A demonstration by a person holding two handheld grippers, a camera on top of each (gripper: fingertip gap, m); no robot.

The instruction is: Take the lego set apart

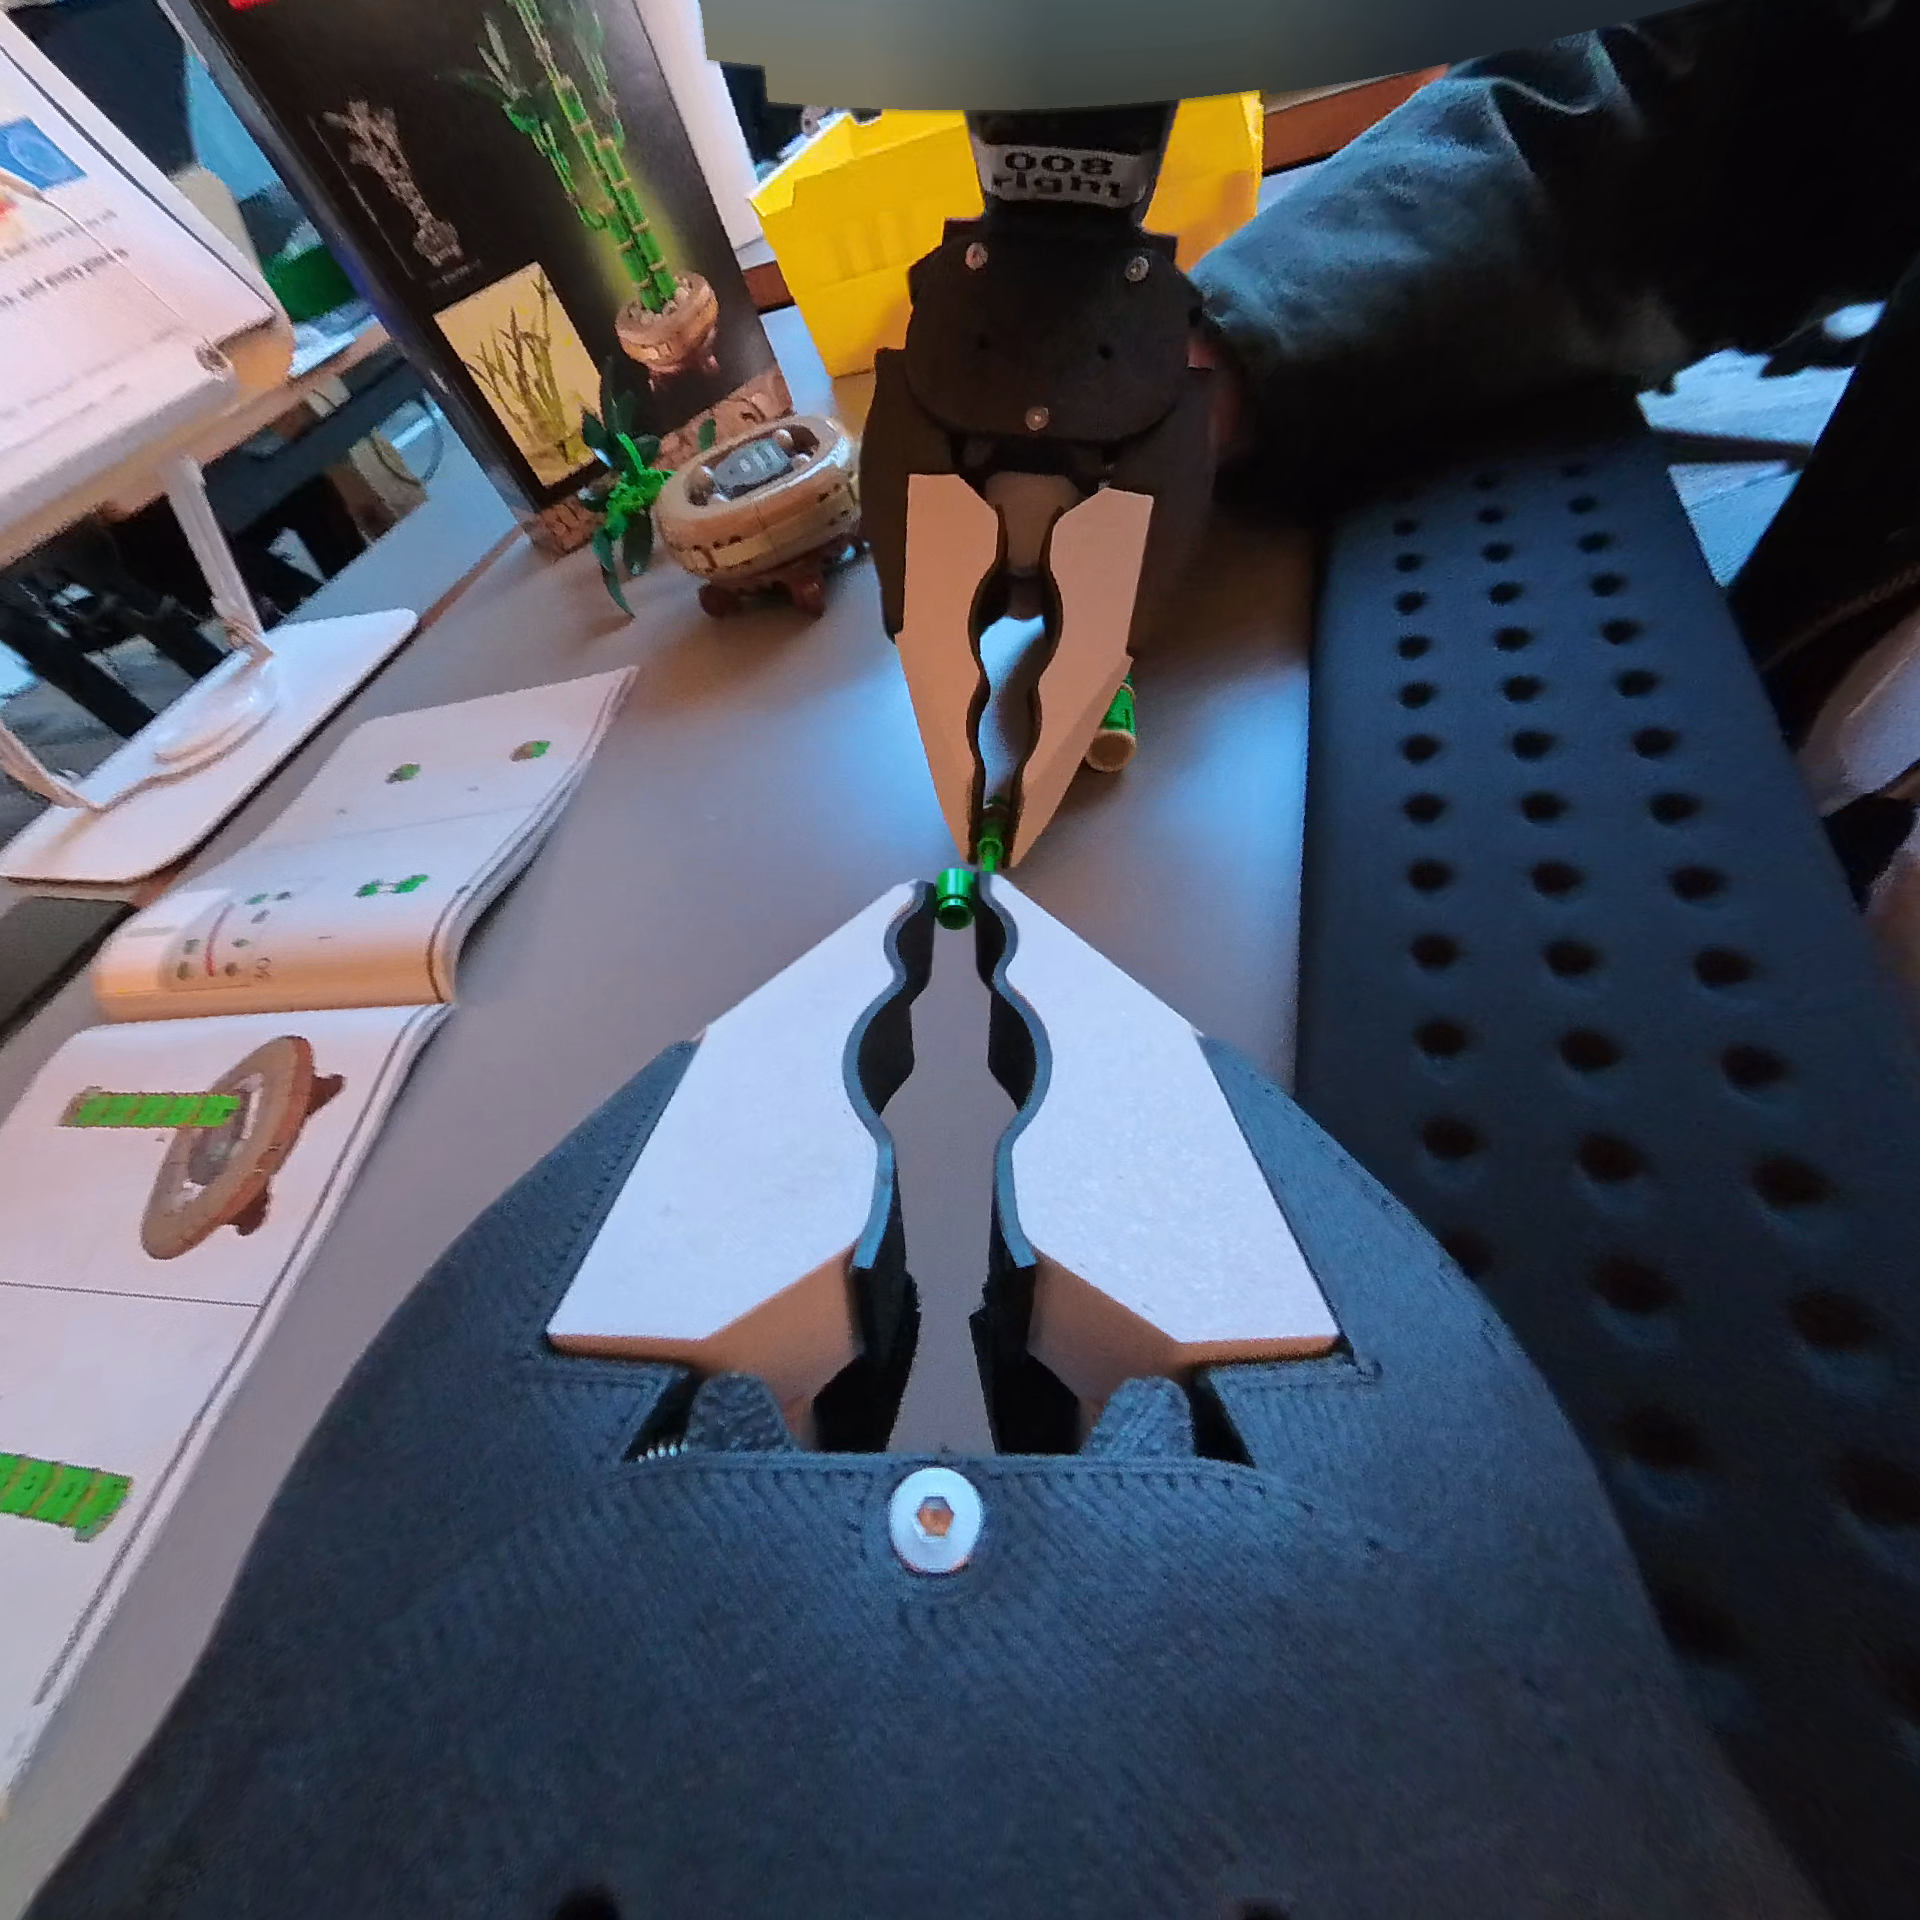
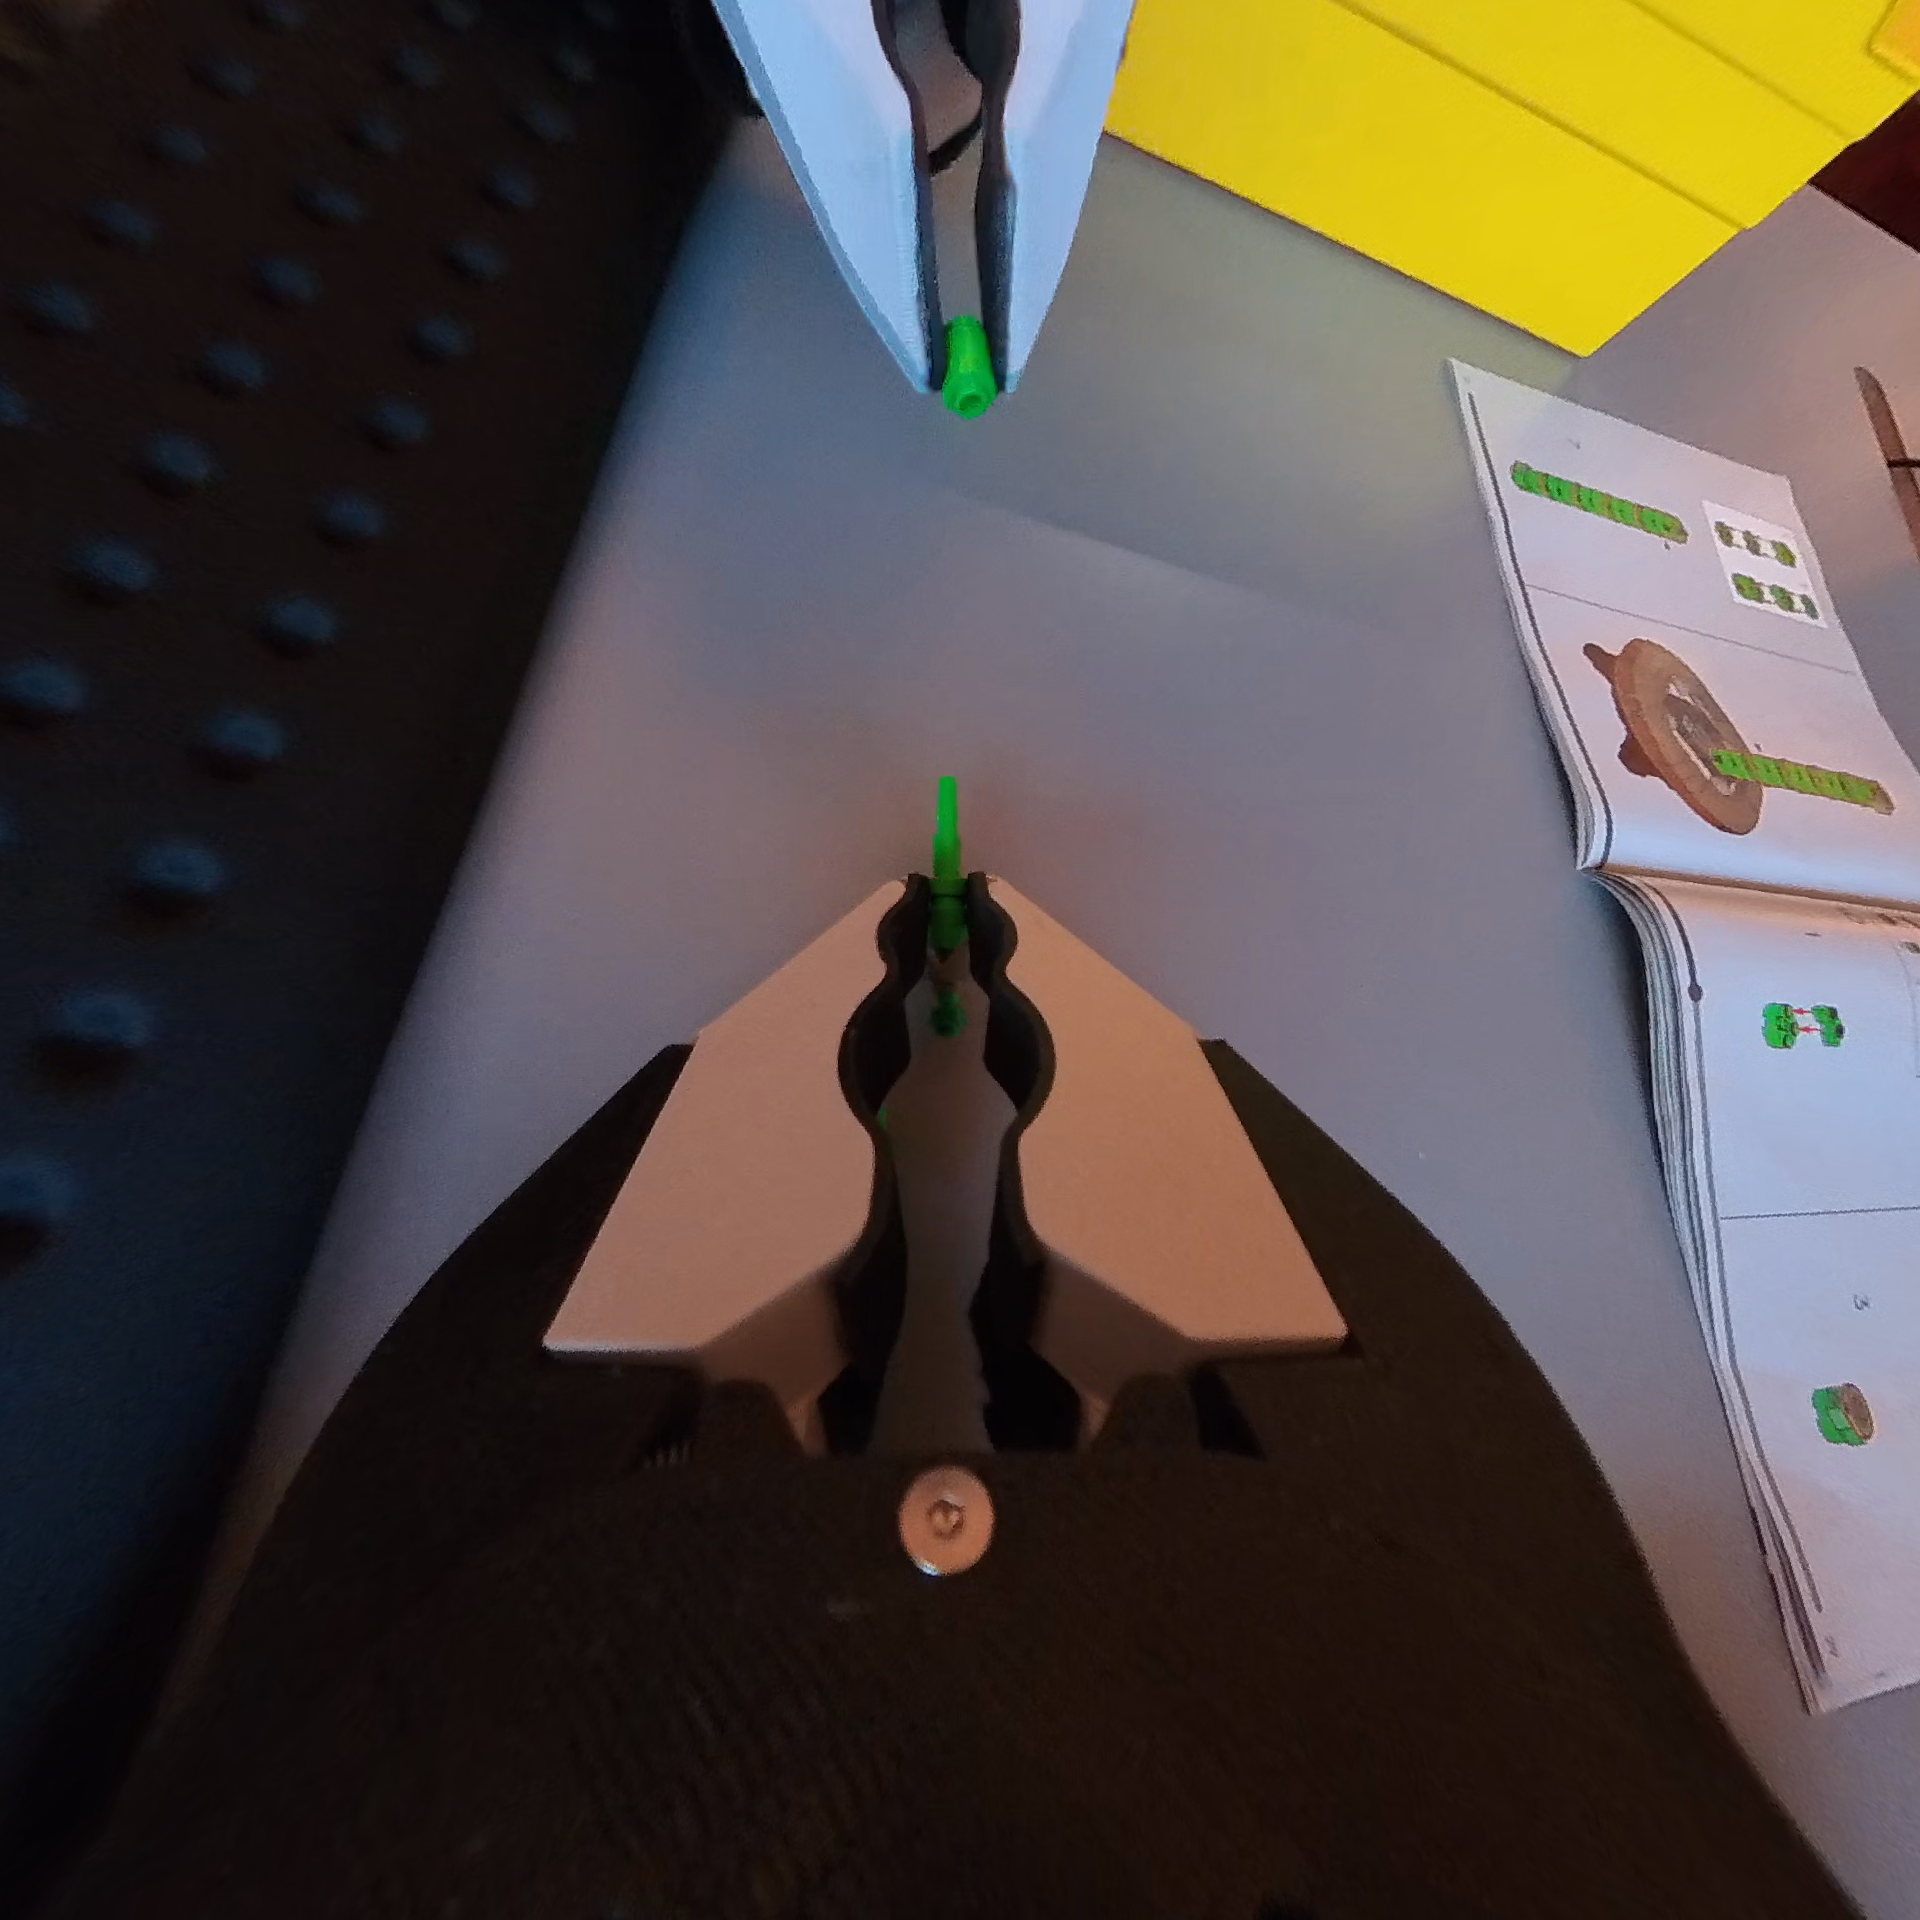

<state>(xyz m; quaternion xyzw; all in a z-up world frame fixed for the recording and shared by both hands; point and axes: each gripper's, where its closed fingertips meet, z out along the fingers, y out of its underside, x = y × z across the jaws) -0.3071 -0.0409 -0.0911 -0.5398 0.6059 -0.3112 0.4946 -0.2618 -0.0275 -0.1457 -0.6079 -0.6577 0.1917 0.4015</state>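
Open instruction booklet (image 1: 343, 831) flat on the grey desk (image 1: 748, 790) at left; tan round lego base (image 1: 764, 509) beyond it, beside the standing set box (image 1: 499, 239). Centre: left gripper (image 1: 954, 896) pinched on a small green cylinder piece (image 1: 953, 899); right gripper (image 1: 992, 844), facing it tip to tip, clamped on a thin green stem piece (image 2: 945, 873). The two pieces apart. Black perforated panel (image 1: 1558, 831) at right.

Bright green cylinder piece (image 1: 953, 898) pinched between pale, black-edged fingertips (image 1: 831, 1018) of left gripper (image 1: 953, 891); green pin (image 2: 945, 831) in right gripper (image 2: 943, 883). Yellow bin (image 1: 862, 260) upper centre, black perforated panel (image 1: 1558, 831) at right, tan-and-brown pot (image 1: 764, 509) on grey table (image 1: 748, 779).
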